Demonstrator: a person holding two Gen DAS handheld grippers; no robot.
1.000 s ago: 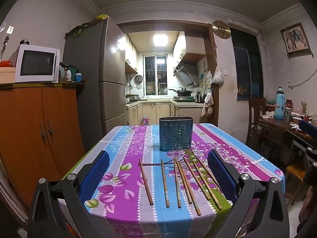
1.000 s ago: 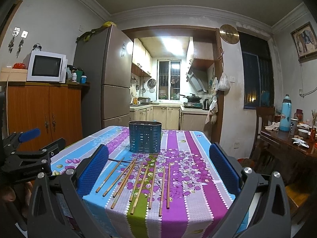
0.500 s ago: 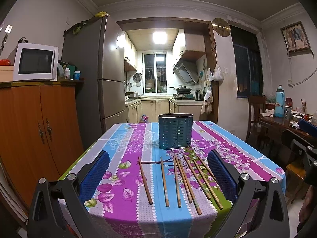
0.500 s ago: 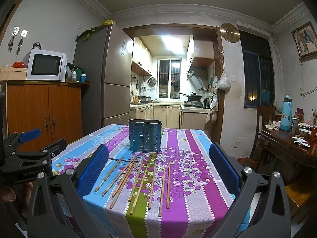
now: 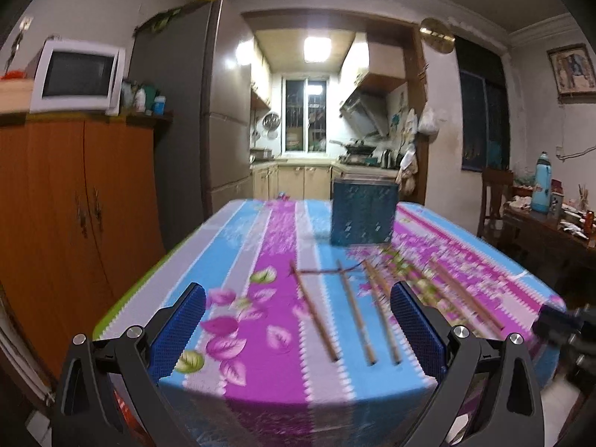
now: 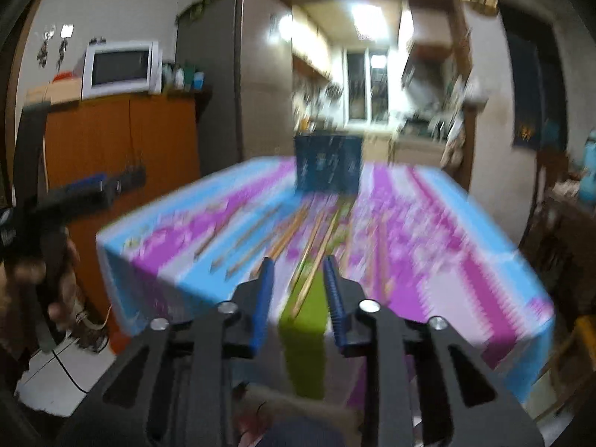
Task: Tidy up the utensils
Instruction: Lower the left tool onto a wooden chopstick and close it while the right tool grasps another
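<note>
Several wooden chopsticks (image 5: pixel 357 316) lie side by side on the striped floral tablecloth (image 5: pixel 260 335), in front of a dark blue slotted utensil holder (image 5: pixel 363 212). My left gripper (image 5: pixel 298 298) hangs wide open over the near table edge, left of the chopsticks, with nothing in it. In the blurred right wrist view the chopsticks (image 6: pixel 283 234) fan out below the holder (image 6: pixel 327 164). My right gripper (image 6: pixel 298 260) is closing. Its blue pads stand a narrow gap apart just short of the nearest chopstick ends, and nothing is between them. A hand holds the left gripper (image 6: pixel 74 193) at the left.
An orange wooden cabinet (image 5: pixel 74 205) with a white microwave (image 5: pixel 76 76) stands left of the table, a grey fridge (image 5: pixel 186 111) behind it. At the right are a cluttered side table (image 5: pixel 551 219) with a blue bottle (image 5: pixel 542 182) and a wooden chair (image 5: pixel 495 201).
Both grippers have dropped lower and closer to the table's near edge. The right gripper's jaws have gone from wide apart to a narrow gap. The left jaws stay wide.
</note>
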